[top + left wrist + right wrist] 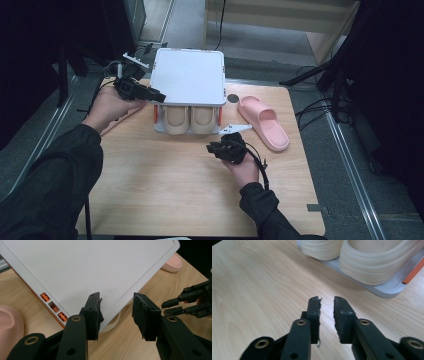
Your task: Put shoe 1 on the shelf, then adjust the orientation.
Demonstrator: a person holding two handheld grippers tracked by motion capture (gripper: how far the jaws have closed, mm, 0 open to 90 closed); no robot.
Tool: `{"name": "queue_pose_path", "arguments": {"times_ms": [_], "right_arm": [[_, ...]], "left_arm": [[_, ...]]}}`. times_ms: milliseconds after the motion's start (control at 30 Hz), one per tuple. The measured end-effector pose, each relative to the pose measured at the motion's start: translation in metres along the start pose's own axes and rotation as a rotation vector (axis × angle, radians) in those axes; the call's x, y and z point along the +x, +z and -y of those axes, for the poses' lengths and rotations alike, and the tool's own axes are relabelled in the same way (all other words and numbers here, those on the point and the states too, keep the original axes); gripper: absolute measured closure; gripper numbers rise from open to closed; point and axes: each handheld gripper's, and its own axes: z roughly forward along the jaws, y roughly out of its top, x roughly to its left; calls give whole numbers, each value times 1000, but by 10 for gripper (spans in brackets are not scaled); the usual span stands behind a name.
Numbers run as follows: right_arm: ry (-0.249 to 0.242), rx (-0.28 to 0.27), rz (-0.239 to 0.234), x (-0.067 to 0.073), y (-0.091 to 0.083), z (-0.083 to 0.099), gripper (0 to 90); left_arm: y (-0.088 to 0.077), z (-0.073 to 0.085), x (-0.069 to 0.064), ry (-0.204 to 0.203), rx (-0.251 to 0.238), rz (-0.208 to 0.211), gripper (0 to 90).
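Grippers: two, one per hand. Left gripper point(159, 95) at the rack's left edge, right gripper point(210, 147) over bare table.

Rack point(188, 75): one, white top, orange side posts.

Beige shoes point(189, 120): two, side by side on the rack's lower shelf.

Pink slippers: two. One slipper point(263, 122) right of the rack; a second slipper point(10, 327) at the left edge of the left gripper view.

Table point(165, 185): one, wood.

near half of worktop point(175, 190) lying bare | white rack point(189, 75) with beige shoes point(190, 120) blocking the far centre | pink slipper point(263, 122) sitting right of it | right tool point(220, 148) hovering just before the shoes
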Motion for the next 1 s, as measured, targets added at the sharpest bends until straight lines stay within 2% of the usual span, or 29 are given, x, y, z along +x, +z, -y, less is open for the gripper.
{"name": "queue_pose_path", "arguments": {"times_ms": [100, 133, 200, 300, 533, 733, 867, 1000], "right_arm": [[8, -1, -70, 0, -8, 2, 651], [4, 15, -79, 1, -10, 3, 650], [-25, 13, -88, 1, -14, 8, 625], [-19, 13, -118, -1, -21, 13, 598], [-13, -15, -111, -9, -35, 22, 558], [-4, -28, -89, -18, -37, 23, 557], [-4, -47, -87, -19, -38, 22, 553], [-10, -55, -84, -20, -39, 21, 551]], "left_arm": [[-8, 4, -3, -3, -10, 4, 529], [-11, 6, -4, 2, -4, 6, 521], [-17, 10, -5, 0, -11, 11, 511], [-24, 18, -5, -9, -18, 16, 487], [-36, 37, -1, -24, -27, 2, 471], [-40, 53, 4, -38, -27, -14, 469], [-41, 63, 7, -30, -29, -24, 466], [-39, 73, 12, -47, -30, -36, 463]]}}
